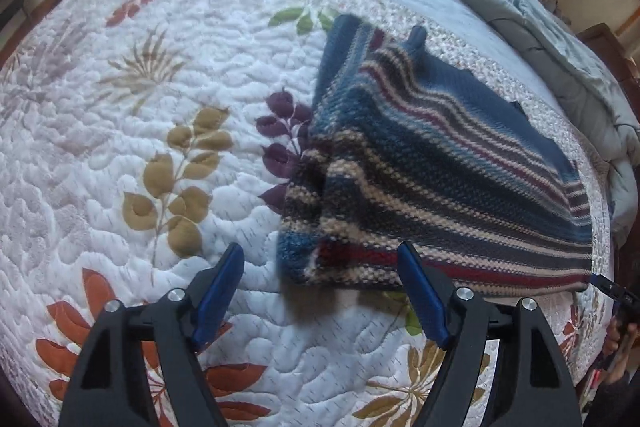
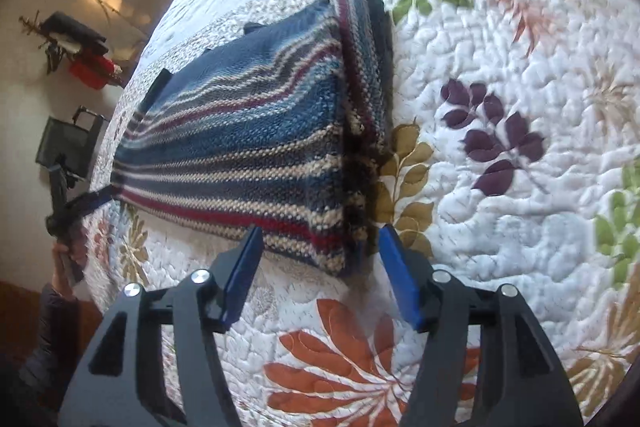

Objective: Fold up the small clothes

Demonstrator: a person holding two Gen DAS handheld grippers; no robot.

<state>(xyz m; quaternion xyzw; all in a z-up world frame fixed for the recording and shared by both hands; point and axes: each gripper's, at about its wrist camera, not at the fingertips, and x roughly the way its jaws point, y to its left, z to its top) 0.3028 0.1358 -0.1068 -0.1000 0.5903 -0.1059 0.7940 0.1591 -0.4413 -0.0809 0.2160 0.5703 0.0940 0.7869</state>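
The striped sweater (image 1: pixel 436 163) lies half-folded on the bed (image 1: pixel 120 131), long axis running between both tongs, left tongs (image 1: pixel 320 291) and right tongs (image 2: pixel 320 275) apart and empty at its near corners.

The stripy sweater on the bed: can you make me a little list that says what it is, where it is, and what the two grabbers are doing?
thing: striped knit sweater, blue, cream and dark red
where: lying on the flowered quilt
shape: one side flap folded over onto the rest
left gripper: jaws open, nothing between them, at the sweater's near edge
right gripper: jaws open, holding nothing, at the near corner of the fold
behind: rumpled grey blanket at the far side of the bed
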